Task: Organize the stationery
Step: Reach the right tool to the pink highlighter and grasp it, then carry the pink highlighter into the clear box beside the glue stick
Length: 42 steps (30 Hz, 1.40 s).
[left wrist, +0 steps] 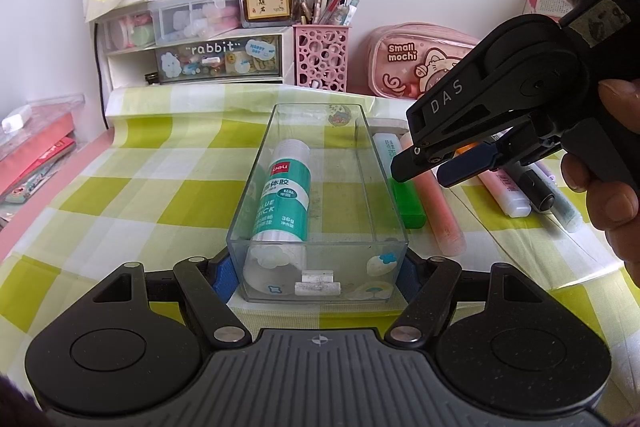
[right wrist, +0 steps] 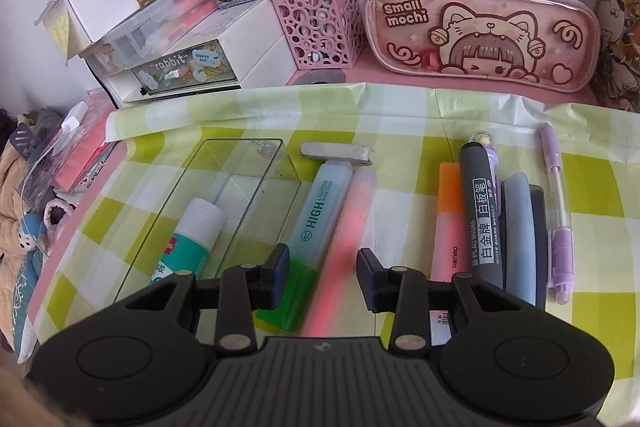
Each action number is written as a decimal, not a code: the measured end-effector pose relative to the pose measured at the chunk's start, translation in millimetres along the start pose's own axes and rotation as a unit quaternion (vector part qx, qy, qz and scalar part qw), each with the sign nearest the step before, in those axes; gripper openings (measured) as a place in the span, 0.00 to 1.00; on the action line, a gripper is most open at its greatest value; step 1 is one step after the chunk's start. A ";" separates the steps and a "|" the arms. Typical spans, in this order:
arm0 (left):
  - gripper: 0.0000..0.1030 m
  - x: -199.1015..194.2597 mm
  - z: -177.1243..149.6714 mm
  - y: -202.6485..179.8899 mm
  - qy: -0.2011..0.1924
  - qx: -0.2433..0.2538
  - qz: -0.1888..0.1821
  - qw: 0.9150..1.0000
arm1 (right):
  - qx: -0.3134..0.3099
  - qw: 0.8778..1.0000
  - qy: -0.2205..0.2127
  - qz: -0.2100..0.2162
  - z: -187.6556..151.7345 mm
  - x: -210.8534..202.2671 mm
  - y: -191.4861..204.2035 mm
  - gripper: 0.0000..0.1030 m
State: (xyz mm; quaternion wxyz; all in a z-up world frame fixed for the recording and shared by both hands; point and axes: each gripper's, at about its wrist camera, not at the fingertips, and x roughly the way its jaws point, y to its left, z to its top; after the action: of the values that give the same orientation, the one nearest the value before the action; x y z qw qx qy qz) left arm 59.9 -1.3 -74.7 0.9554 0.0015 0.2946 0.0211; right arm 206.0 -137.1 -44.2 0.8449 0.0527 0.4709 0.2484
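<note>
The left gripper (left wrist: 318, 273) has its blue pads pressed against the two long walls of the clear plastic tray (left wrist: 362, 163), clamping its near end on the green-and-white checked cloth (left wrist: 120, 187). Inside the tray a teal-and-white glue stick (left wrist: 285, 193) lies lengthwise toward the left wall, cap end nearest. At about two o'clock from the tray the right gripper (left wrist: 424, 169) hangs over the loose pens, a person's fingers (left wrist: 612, 199) wrapped round its handle. Seen from its own camera, that gripper (right wrist: 323, 277) stands partly open with nothing in its grasp; its jaws straddle the pink highlighter (right wrist: 348, 227), which looks blurred, so I cannot say whether the pads touch it. Just left of it lies the pale blue highlighter with a green cap (right wrist: 316, 223), and at twelve o'clock from both, a white eraser (right wrist: 338, 151). Off at two o'clock sit an orange-capped highlighter (right wrist: 450, 223), a grey whiteboard marker (right wrist: 478, 211), a blue-grey pen (right wrist: 518, 235) and a lilac pen (right wrist: 558, 211). Against the wall stand a pink pen holder (right wrist: 320, 27) and a pink pencil case (right wrist: 480, 27).
</note>
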 end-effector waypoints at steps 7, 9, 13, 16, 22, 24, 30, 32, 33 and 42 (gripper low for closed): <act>0.70 0.1 -0.7 1.2 -0.002 0.002 -0.005 1.000 | 0.021 0.999 -0.006 0.032 -8.4 -4.8 -17.4 0.28; 0.70 0.1 -0.8 1.0 -0.002 0.002 -0.005 1.000 | 0.019 0.999 -0.007 0.039 -9.6 -5.8 -16.7 0.18; 0.70 0.0 -0.8 0.3 -0.002 0.003 -0.005 1.000 | 0.031 0.999 -0.003 0.041 -9.0 -5.1 -19.1 0.10; 0.70 0.0 -1.0 0.2 -0.003 0.003 -0.005 1.000 | 0.027 0.999 0.002 0.036 -8.4 -5.4 -18.0 0.10; 0.70 -0.5 -0.7 0.2 -0.002 0.003 -0.005 1.000 | -0.002 1.000 0.015 -0.006 1.5 3.9 -3.8 0.12; 0.70 -0.5 -0.8 0.2 -0.003 0.003 -0.005 1.000 | -0.001 1.000 0.011 -0.011 0.5 3.9 -2.3 0.11; 0.70 -0.8 -0.8 0.6 -0.004 0.003 -0.005 1.000 | 0.097 0.994 0.006 0.038 -9.3 -6.0 -27.5 0.10; 0.70 -0.8 -0.8 0.6 -0.004 0.003 -0.005 1.000 | 0.120 0.992 0.001 0.050 -12.4 -7.9 -31.4 0.10; 0.70 -0.8 -0.9 0.7 -0.004 0.003 -0.005 1.000 | 0.128 0.990 -0.001 0.054 -13.5 -8.2 -32.5 0.10; 0.70 -0.8 -0.9 0.6 -0.004 0.003 -0.005 1.000 | 0.197 0.974 -0.030 0.104 -21.0 -20.0 -44.1 0.10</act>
State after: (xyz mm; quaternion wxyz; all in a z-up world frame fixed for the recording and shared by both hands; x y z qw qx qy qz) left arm 58.8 -0.8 -75.0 0.9565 0.0029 0.2912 0.0154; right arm 196.5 -187.9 -54.6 0.8010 0.2742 0.4774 0.2355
